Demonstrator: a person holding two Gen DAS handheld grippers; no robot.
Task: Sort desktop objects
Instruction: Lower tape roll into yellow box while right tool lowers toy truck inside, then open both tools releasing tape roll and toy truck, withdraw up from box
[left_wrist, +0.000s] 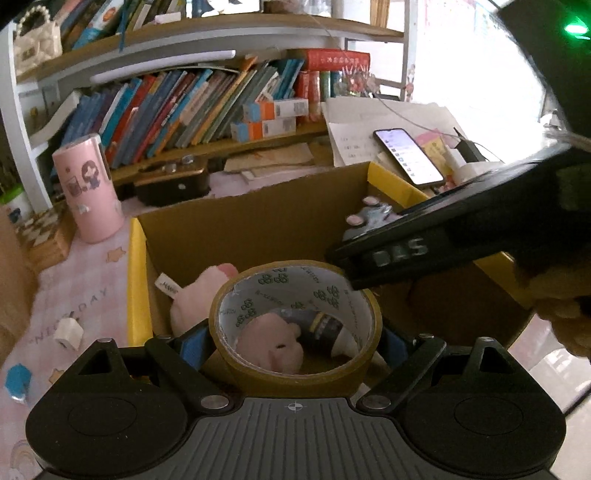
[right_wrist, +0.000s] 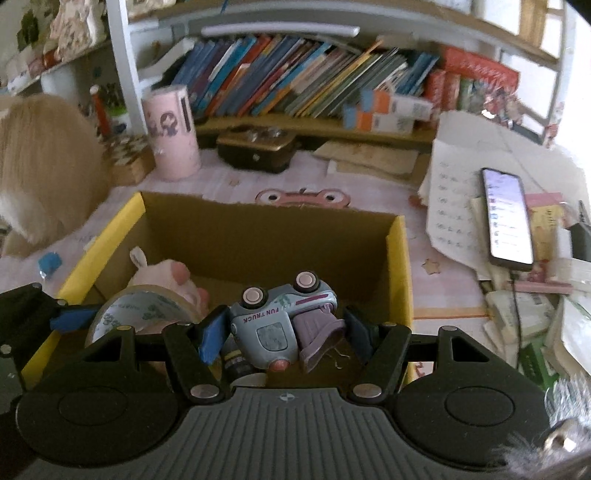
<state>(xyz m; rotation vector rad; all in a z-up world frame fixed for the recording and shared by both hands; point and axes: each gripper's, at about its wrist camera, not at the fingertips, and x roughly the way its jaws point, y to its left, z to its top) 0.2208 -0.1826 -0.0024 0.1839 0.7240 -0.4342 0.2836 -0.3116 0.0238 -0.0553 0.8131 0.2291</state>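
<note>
My left gripper (left_wrist: 293, 341) is shut on a brown tape roll (left_wrist: 295, 373) and holds it over the open cardboard box (left_wrist: 258, 218). My right gripper (right_wrist: 286, 332) is shut on a grey-blue toy truck (right_wrist: 273, 325), upside down with wheels up, also over the box (right_wrist: 266, 232). A pink plush toy (left_wrist: 199, 291) and a dark bottle (left_wrist: 325, 328) lie inside the box. The plush (right_wrist: 166, 277) and the tape roll (right_wrist: 140, 310) show at the left of the right wrist view. The right gripper's body (left_wrist: 461, 236) crosses the left wrist view's right side.
A pink cylinder container (left_wrist: 88, 184) stands left of the box, with a chess box (right_wrist: 129, 158) beside it. A black case (right_wrist: 255, 151) sits behind the box. A lit phone (right_wrist: 506, 218) lies on papers at the right. A white charger (left_wrist: 68, 332) and a blue block (left_wrist: 16, 380) lie at the left.
</note>
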